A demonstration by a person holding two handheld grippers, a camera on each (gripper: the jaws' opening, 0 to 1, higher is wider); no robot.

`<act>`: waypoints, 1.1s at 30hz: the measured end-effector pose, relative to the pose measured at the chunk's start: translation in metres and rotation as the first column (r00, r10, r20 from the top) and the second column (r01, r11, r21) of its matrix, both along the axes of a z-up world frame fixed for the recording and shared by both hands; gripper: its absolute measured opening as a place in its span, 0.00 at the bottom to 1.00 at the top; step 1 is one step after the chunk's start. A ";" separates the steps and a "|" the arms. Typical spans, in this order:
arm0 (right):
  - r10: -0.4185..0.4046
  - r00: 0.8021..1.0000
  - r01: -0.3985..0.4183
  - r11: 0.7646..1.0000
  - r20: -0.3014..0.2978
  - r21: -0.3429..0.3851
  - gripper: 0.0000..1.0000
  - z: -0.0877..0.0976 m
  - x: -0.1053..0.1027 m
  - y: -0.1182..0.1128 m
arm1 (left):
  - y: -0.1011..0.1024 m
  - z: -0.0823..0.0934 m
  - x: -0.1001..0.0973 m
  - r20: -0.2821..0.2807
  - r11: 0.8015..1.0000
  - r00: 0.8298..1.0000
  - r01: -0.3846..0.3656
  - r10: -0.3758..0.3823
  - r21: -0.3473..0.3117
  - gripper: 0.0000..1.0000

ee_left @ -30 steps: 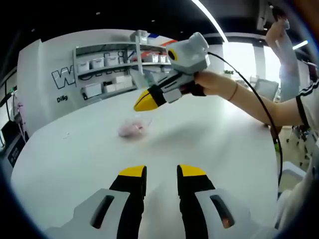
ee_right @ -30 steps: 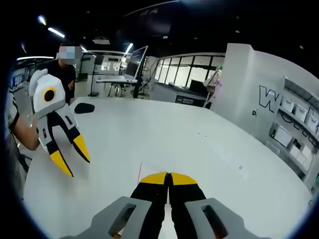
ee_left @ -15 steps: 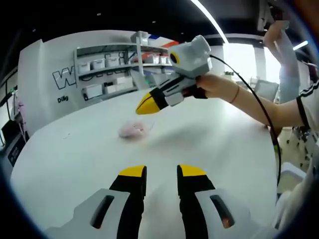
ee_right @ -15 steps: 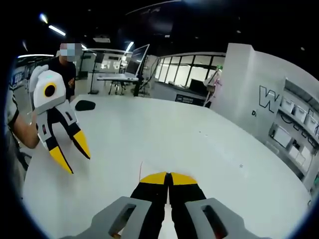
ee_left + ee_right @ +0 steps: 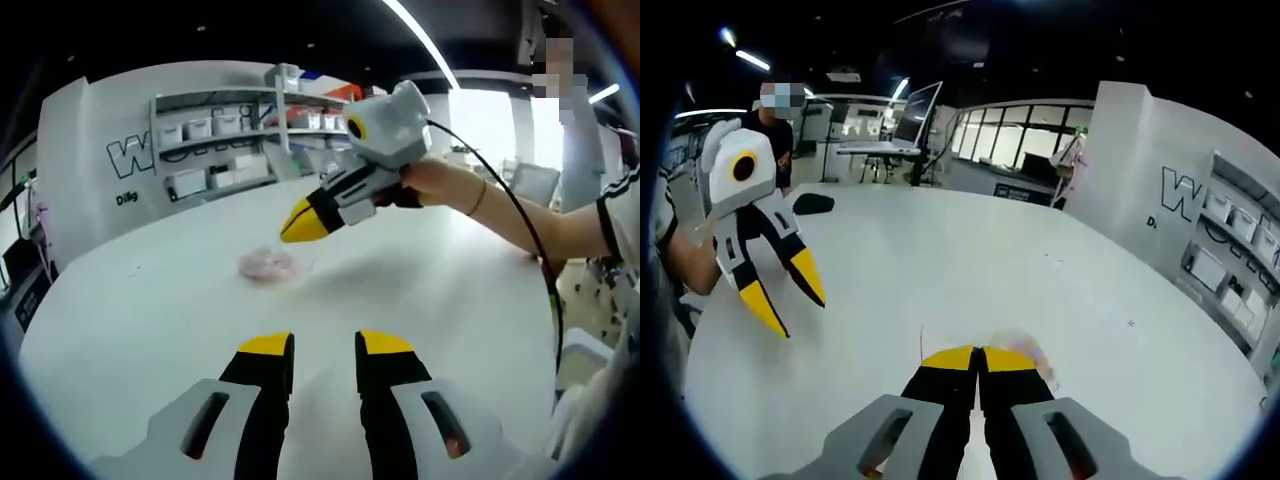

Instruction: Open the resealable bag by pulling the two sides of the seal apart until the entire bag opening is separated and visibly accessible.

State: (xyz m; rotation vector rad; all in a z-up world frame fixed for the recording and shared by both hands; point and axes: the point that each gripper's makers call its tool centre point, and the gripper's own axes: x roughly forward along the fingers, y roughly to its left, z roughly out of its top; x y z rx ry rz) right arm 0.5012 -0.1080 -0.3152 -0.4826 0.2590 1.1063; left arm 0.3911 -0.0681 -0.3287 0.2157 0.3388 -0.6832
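In the left gripper view, the left gripper (image 5: 324, 350) stands released at the bottom, its yellow-tipped jaws parted with white surface (image 5: 150, 310) showing between them. Ahead of it and a little to the left, well apart from the jaws, the resealable bag (image 5: 268, 264) lies flat on the surface, clear with something pinkish inside; whether its seal is open I cannot tell. Just right of the bag and above it, the right gripper (image 5: 300, 222) comes in held by a hand (image 5: 432, 182), its yellow tips pressed together and pointing down toward the bag without touching it. Behind stands a shelf unit (image 5: 230, 140) with white bins.

In the right gripper view, the left gripper (image 5: 785, 290) hangs far to the left with jaws spread. The right gripper (image 5: 978, 357) is clenched on nothing, and the bag (image 5: 1038, 357) peeks out pink just past its tips, to the right.
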 end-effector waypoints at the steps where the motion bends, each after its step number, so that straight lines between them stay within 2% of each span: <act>1: 0.001 1.000 -0.001 1.000 0.001 -0.001 0.00 0.000 0.000 0.000 | 0.000 0.000 0.000 0.000 1.000 1.000 0.000 0.000 0.000 0.25; 12: 0.004 1.000 -0.004 1.000 0.003 0.002 0.01 0.003 -0.005 0.000 | 0.004 0.003 -0.001 0.004 1.000 1.000 -0.008 0.008 -0.003 0.25; 19: 0.009 1.000 -0.009 1.000 0.000 -0.008 0.05 -0.001 -0.013 0.001 | 0.005 0.003 -0.003 0.004 1.000 1.000 -0.010 0.010 -0.008 0.26; 25: -0.006 1.000 0.006 1.000 0.002 0.011 0.06 0.001 -0.016 -0.003 | 0.006 0.006 -0.004 0.009 0.999 1.000 -0.016 0.016 -0.046 0.27; 33: -0.025 1.000 0.025 0.999 0.003 0.030 0.11 0.002 -0.022 -0.009 | 0.006 0.006 -0.008 0.008 0.999 1.000 -0.012 0.012 -0.046 0.27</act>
